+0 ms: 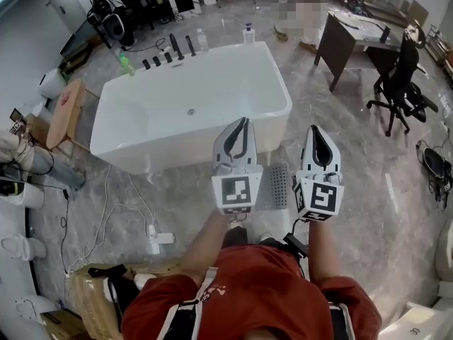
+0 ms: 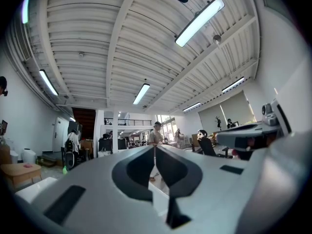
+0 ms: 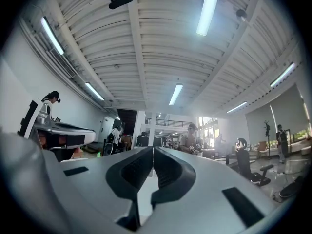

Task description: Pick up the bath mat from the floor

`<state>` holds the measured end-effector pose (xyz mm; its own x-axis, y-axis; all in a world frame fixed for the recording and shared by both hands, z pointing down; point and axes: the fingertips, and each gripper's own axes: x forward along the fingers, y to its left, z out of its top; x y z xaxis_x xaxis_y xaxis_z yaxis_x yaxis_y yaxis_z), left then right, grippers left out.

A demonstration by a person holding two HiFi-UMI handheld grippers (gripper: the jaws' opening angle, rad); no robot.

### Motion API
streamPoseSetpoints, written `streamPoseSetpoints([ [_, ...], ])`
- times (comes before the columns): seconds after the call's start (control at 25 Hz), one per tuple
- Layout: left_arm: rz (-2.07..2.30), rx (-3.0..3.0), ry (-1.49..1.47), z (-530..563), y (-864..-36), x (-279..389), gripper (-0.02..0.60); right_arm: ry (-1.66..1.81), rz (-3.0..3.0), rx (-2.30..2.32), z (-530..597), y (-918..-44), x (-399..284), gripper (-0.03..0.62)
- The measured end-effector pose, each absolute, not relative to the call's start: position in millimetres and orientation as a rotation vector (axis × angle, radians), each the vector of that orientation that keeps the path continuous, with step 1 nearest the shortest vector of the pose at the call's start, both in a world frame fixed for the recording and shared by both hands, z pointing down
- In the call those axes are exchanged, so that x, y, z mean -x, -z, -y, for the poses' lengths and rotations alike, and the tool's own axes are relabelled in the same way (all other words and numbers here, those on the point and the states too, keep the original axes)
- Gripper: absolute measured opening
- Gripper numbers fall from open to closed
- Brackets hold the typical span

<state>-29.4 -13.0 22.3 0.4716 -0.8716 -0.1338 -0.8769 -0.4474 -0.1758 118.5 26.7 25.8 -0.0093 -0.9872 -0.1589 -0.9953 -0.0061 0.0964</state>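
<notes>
- Room: big open workshop-type hall. Grey marble-look floor (image 1: pixel 368 190), glossy, pale veins. White ribbed ceiling w/ strip lights (image 2: pixel 200 21) in both gripper views.
- Bathtub (image 1: pixel 191 112): white, freestanding, rounded rectangle, smooth gloss. Black taps + a few bottles along far rim.
- Bath mat (image 1: pixel 279 187): flat on floor at foot of tub's near wall, by its right-hand corner. Grey, rectangular, covered in rows of small dots or holes (can't tell which). Only a strip shows.
- Mat vs. tongs: in head view the strip sits in the gap btw. the two grippers. Both are held above it, apart from it, no contact. Its left edge is hidden behind the left one, its right edge behind the right one.
- Left gripper (image 1: pixel 243 122): white shell, black pads, marker cube at rear. Jaws closed tight, pads meeting, nothing held. Points toward tub.
- Right gripper (image 1: pixel 316 130): same build. Jaws closed, pads together, empty. Parallel to the left one, just beside it.
- Person: red top (image 1: pixel 255 289), one forearm to each gripper.
- Misc.: dark desk (image 1: pixel 347 34) + black office chair (image 1: pixel 400 83) at far right. Wooden side table (image 1: pixel 65 112) left of tub. White power strip (image 1: pixel 161 239) w/ cable on floor. Wicker basket (image 1: pixel 88 299) lower left.
</notes>
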Motion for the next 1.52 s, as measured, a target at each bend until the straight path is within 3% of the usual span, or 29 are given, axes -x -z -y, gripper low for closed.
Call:
streamPoseSetpoints([
  [0.84,-1.572,2.512,-0.054,112,-37,129,0.02,-0.313,-2.193,2.216,76,-33,-30,0.012],
  [1.28,-1.676,2.45,0.009,138,-61,110,0.02,-0.294,-2.236,2.17,106,-53,-72,0.012],
  [1.52,-1.755,2.417,0.043,149,-69,66,0.02,-0.24,-2.307,2.125,124,-67,-123,0.012],
])
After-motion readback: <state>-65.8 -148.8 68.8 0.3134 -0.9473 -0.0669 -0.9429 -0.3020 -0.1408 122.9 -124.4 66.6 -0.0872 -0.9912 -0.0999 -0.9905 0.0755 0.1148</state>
